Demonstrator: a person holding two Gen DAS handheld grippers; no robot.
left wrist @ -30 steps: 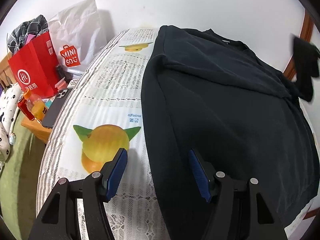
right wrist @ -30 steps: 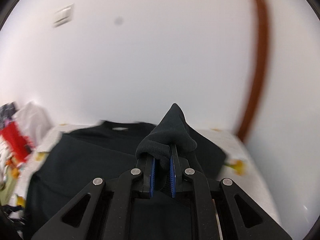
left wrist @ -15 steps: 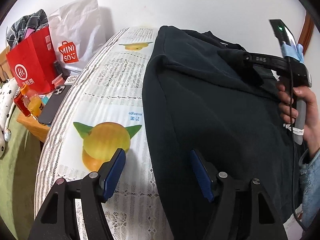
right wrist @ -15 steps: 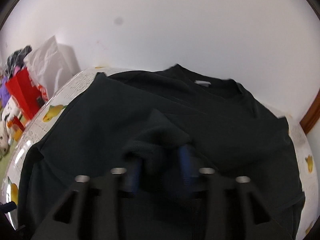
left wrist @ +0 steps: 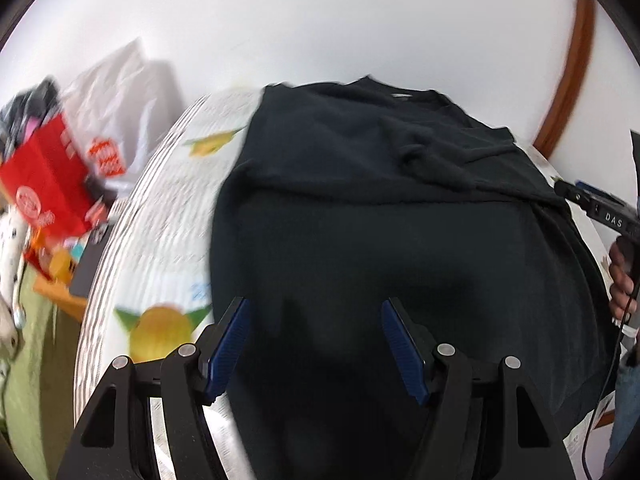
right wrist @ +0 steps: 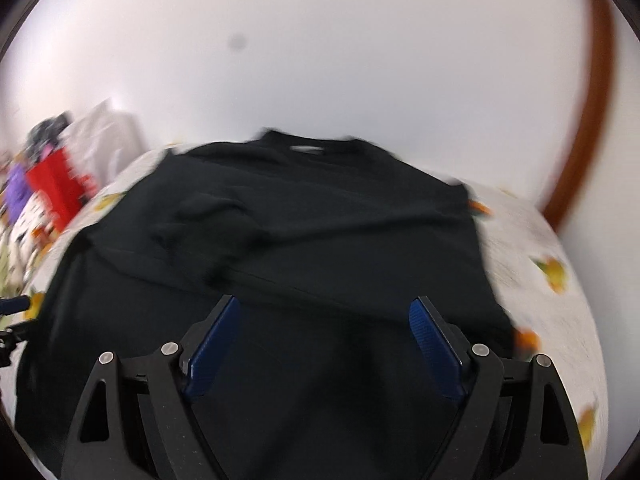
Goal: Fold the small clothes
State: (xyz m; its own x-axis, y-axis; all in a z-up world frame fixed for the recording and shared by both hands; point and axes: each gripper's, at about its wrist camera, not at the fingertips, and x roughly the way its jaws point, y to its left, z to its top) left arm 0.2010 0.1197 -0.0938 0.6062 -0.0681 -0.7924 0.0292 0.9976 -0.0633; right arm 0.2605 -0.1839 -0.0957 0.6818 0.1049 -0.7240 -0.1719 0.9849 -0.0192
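Note:
A black long-sleeved top (left wrist: 380, 232) lies flat on the table, collar toward the far wall, with both sleeves folded across its chest (right wrist: 280, 232). My left gripper (left wrist: 316, 344) is open and empty above the top's lower left part. My right gripper (right wrist: 324, 340) is open and empty above the top's lower middle. The right gripper's body and the hand holding it show at the right edge of the left wrist view (left wrist: 608, 216).
The table has a white cloth printed with mangoes (left wrist: 160, 240). To its left stand a red shopping bag (left wrist: 44, 184) and a white Miniso bag (left wrist: 116, 120), with a phone and small items beside them. A white wall and a brown door frame (right wrist: 588, 120) lie behind.
My right gripper has let go of the sleeve, laid it across the chest, opened and drawn back. My left gripper has shifted right over the top.

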